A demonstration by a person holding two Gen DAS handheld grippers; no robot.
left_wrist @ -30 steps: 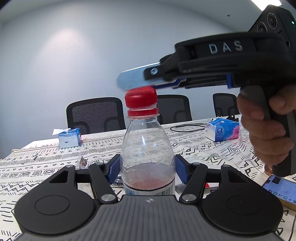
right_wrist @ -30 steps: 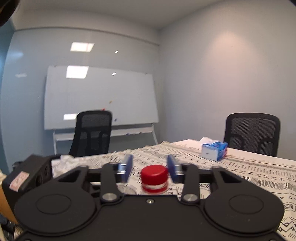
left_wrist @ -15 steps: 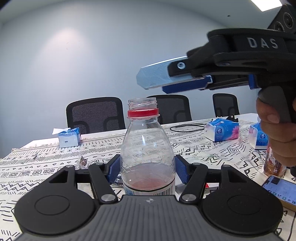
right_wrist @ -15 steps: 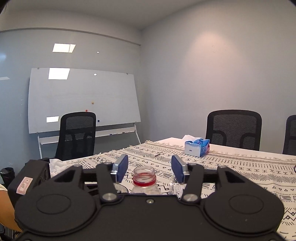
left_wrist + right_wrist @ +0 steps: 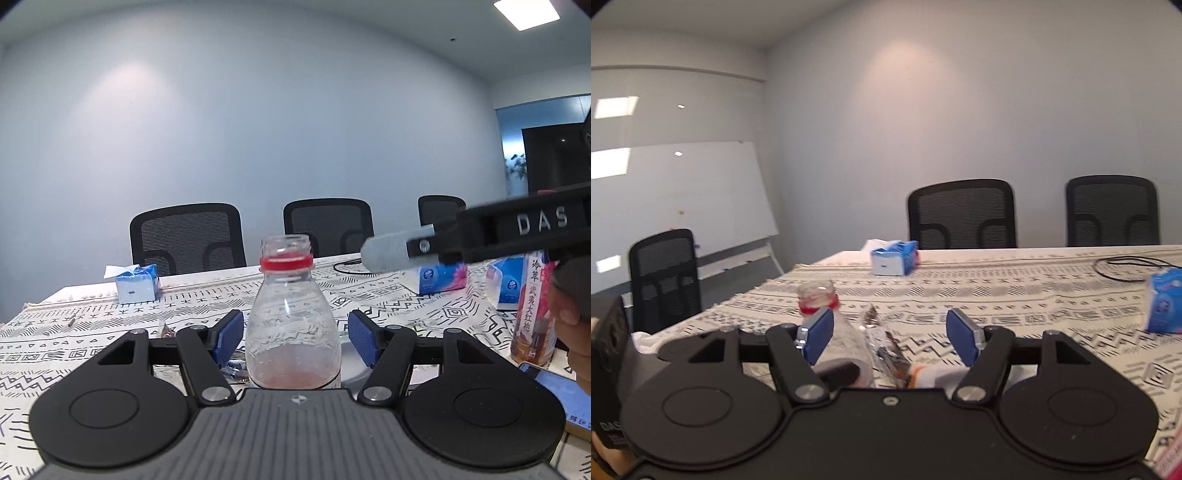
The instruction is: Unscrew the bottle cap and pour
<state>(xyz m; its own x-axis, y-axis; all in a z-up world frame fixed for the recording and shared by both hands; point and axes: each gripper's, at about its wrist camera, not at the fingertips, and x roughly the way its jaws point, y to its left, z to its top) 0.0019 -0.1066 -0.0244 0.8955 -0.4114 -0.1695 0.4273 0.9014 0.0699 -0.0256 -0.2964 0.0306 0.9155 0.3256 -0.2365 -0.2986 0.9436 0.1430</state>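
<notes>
A clear plastic bottle with a red neck ring and a little reddish liquid stands upright on the patterned tablecloth; its mouth is uncapped. My left gripper is around its body with a gap at each pad, so it looks open. My right gripper is open and empty, to the right of the bottle; it also shows in the left wrist view. The red cap is not in view.
Blue tissue packs, a tea bottle, a phone, a black cable and wrappers lie on the table. Black chairs stand behind it.
The right gripper took the red cap off the bottle, then swung away right and lower and opened; the cap is gone from view. The left gripper's pads have spread away from the bottle.
</notes>
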